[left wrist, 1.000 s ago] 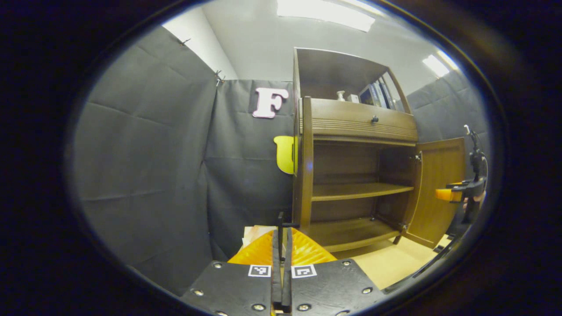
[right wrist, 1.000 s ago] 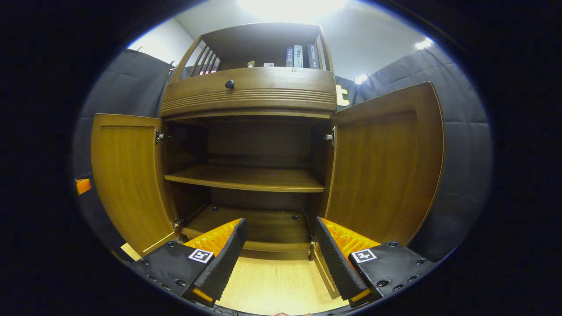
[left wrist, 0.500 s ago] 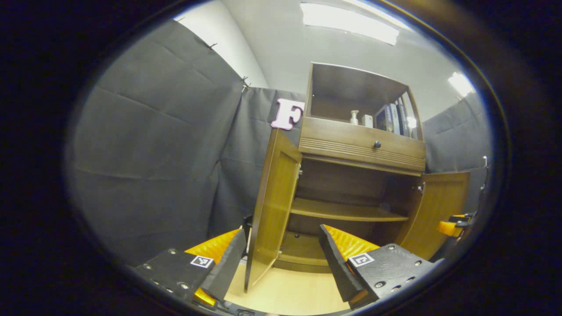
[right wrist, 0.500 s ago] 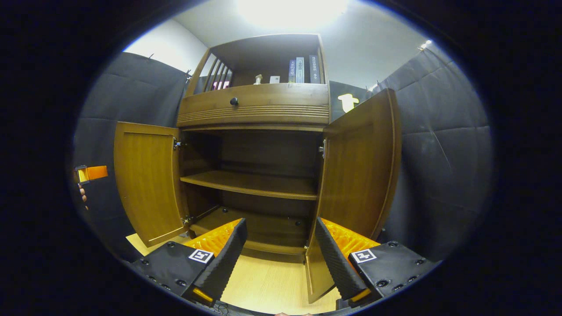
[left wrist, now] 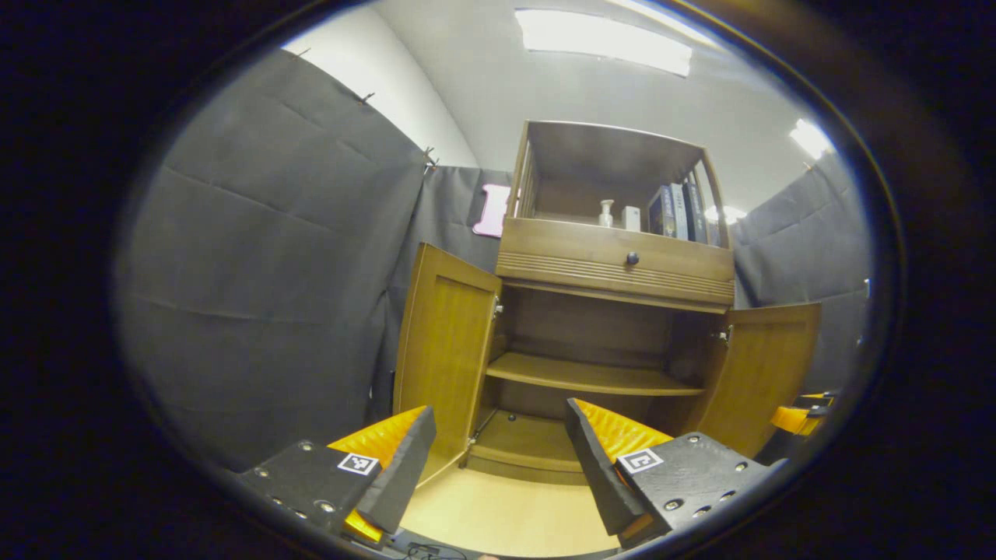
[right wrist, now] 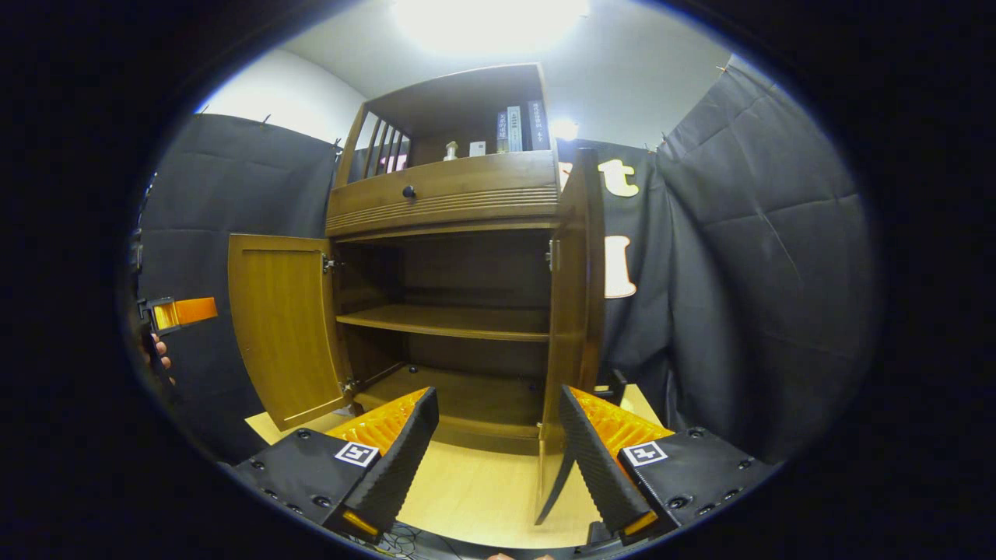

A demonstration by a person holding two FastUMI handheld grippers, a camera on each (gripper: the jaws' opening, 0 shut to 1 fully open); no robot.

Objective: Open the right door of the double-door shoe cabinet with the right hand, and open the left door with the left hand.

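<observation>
The brown wooden shoe cabinet (left wrist: 615,268) stands ahead with both lower doors swung open and its inner shelf (left wrist: 591,377) bare. In the left gripper view the left door (left wrist: 447,350) hangs open above my left gripper (left wrist: 498,467), which is open and holds nothing; the right door (left wrist: 766,381) is open too. In the right gripper view the right door (right wrist: 576,311) shows edge-on just inside the right finger of my right gripper (right wrist: 498,459), open and not pressing on it. The left door (right wrist: 284,330) is wide open there.
Books (left wrist: 677,214) and a small bottle (left wrist: 605,211) sit in the cabinet's top shelf above a drawer with a dark knob (left wrist: 632,257). Pale wood floor (left wrist: 506,513) lies in front. The other gripper (right wrist: 183,311) and a hand (right wrist: 159,350) are at the far left.
My left gripper, shut at the left door's edge a second ago, has opened and drawn back; that door swung wider. The right gripper view has turned, so the right door now shows edge-on.
</observation>
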